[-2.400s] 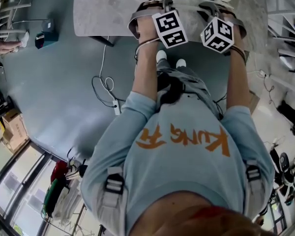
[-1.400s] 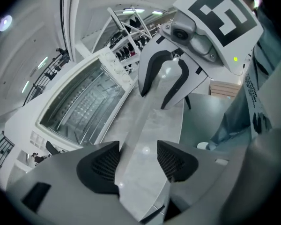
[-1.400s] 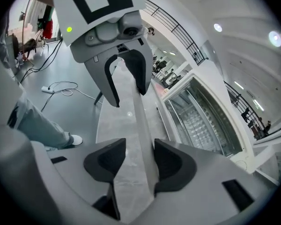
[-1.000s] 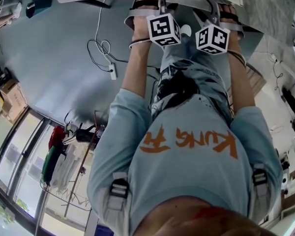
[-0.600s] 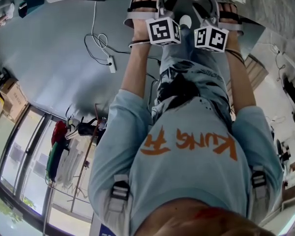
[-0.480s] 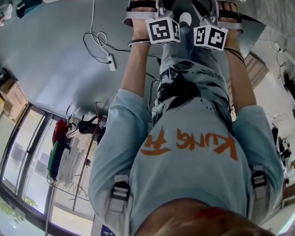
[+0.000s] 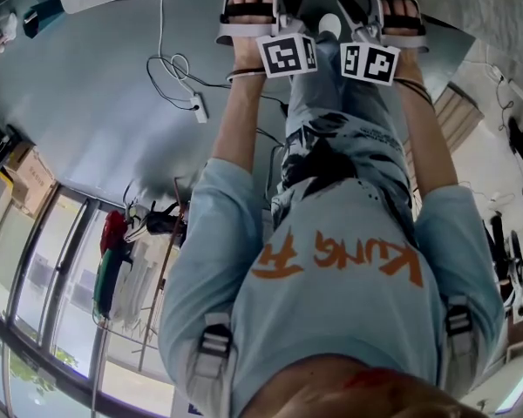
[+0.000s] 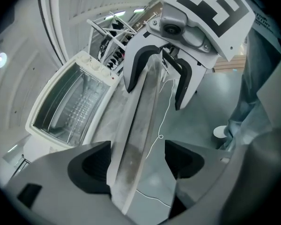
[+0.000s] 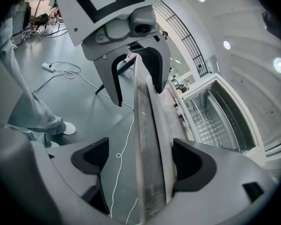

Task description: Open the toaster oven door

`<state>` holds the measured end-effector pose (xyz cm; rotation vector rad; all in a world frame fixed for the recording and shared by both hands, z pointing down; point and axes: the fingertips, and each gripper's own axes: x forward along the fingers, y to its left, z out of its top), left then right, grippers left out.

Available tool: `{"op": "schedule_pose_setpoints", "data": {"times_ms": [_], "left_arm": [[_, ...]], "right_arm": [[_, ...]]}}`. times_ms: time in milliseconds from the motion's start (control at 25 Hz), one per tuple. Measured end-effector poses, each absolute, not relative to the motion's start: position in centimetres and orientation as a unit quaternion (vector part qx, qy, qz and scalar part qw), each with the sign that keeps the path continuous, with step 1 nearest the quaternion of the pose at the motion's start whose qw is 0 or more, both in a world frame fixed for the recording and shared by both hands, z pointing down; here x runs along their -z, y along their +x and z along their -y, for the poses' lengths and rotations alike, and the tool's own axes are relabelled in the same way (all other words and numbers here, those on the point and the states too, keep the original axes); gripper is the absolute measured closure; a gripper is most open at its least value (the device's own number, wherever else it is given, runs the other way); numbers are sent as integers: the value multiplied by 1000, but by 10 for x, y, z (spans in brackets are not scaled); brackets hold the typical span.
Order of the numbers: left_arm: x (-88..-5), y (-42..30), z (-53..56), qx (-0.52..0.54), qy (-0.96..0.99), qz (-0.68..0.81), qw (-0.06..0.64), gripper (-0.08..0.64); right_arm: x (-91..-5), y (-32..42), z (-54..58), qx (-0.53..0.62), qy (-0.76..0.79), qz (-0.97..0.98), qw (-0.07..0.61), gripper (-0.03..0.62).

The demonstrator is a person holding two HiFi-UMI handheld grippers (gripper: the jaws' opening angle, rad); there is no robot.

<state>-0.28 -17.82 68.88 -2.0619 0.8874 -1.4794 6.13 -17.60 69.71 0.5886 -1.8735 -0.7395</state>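
The white toaster oven [image 8: 70, 107] stands on the pale table [image 8: 136, 139] with its glass door shut; the right gripper view shows the toaster oven [image 9: 220, 116] at the right. My left gripper [image 8: 136, 161] and right gripper [image 9: 143, 162] hang side by side at the table's edge [image 9: 147, 172], short of the oven. Both pairs of jaws have just been opening and stand wide; only the table's edge shows in each gap, and no pad presses on it. Each view shows the other gripper ahead: the right gripper [image 8: 154, 95] and the left gripper [image 9: 139, 95]. From above, their marker cubes [image 7: 286, 56] [image 7: 369, 62] hide the jaws.
A white cable and power strip [image 7: 196, 107] lie on the grey floor beside the person's legs. A white shoe [image 8: 220, 132] stands under the table's edge. A wire rack [image 8: 110, 32] stands behind the oven. Windows and stored items line the lower left of the head view.
Both grippers have sunk and their marker cubes have drawn closer together and tipped forward. In the head view the table has slid toward the top of the picture.
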Motion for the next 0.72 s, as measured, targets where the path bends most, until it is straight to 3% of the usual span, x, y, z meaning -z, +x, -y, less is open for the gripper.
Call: {"op": "schedule_pose_setpoints", "data": {"times_ms": [160, 320, 720], "left_arm": [[-694, -4, 180, 543, -732, -331, 245, 212], [-689, 0, 176, 524, -750, -339, 220, 212], [-605, 3, 161, 355, -812, -460, 48, 221]], "right_arm": [[-700, 62, 177, 310, 249, 774, 493, 179], [-692, 60, 170, 281, 258, 791, 478, 189], [-607, 62, 163, 170, 333, 849, 374, 360]]}}
